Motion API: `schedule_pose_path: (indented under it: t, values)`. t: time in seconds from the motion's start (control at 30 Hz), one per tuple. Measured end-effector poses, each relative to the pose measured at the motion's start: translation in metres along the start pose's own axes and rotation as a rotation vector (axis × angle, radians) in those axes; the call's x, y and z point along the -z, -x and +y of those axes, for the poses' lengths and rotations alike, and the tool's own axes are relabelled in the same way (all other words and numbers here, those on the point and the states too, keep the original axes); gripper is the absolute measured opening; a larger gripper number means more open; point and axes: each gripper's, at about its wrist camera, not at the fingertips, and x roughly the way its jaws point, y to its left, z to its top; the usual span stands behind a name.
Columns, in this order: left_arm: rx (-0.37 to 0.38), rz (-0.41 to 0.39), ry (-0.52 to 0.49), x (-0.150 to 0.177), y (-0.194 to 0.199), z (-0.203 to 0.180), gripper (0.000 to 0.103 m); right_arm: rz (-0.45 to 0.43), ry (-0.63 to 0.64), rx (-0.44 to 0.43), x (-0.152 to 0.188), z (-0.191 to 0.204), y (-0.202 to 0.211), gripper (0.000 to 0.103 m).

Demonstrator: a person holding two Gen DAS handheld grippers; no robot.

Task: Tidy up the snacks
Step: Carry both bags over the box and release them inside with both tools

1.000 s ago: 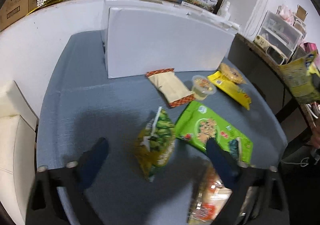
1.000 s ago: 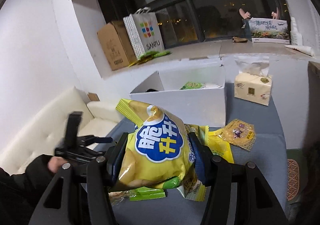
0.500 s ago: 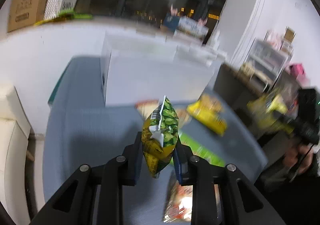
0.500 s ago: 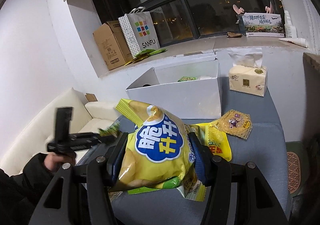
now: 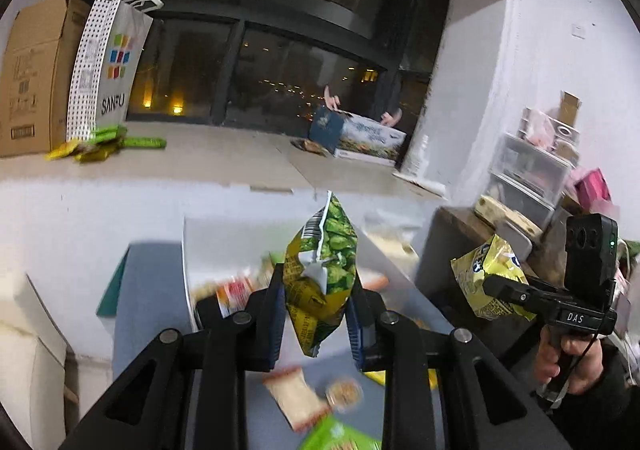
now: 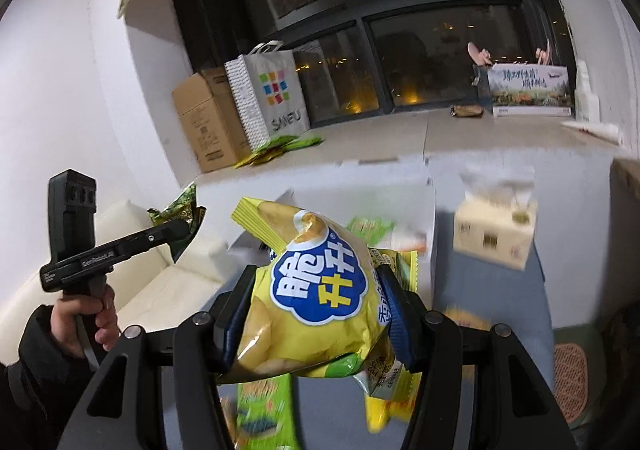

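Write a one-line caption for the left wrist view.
Left gripper lifts a green pea snack bag above the grey table while the right gripper carries a yellow chip bag.

**My rig, up close**

My left gripper point(image 5: 318, 314) is matte black, with two angular arms cut through by triangular openings, each arm carrying round silver screws. Its fingers point(image 5: 276, 314) end in dark blue pads. My right gripper point(image 6: 316, 314) is built the same way: black frame, silver screws, blue pads point(image 6: 396, 314). From the left wrist view I see the right unit's side: a pistol-style handle, white "DAS" lettering, a boxy black camera block with a small green light, and a thin cable. Both my hands point(image 6: 90, 320) come out of black sleeves point(image 6: 36, 366).
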Motion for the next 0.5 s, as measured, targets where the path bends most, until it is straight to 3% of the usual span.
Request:
schedule_pose_path:
  t: [0.13, 0.23, 0.5]
  values:
    - [-0.043, -0.005, 0.04, -0.032, -0.029, 0.016, 0.029, -0.003, -0.004, 0.03, -0.046, -0.014, -0.034, 0.062]
    - [-0.082, 0.034, 0.069, -0.046, -0.06, 0.029, 0.029, 0.014, 0.008, 0.071, -0.069, -0.025, -0.064, 0.062]
    - [-0.182, 0.172, 0.06, -0.047, -0.137, 0.057, 0.031, 0.175, 0.032, 0.191, -0.104, -0.06, -0.162, 0.062]
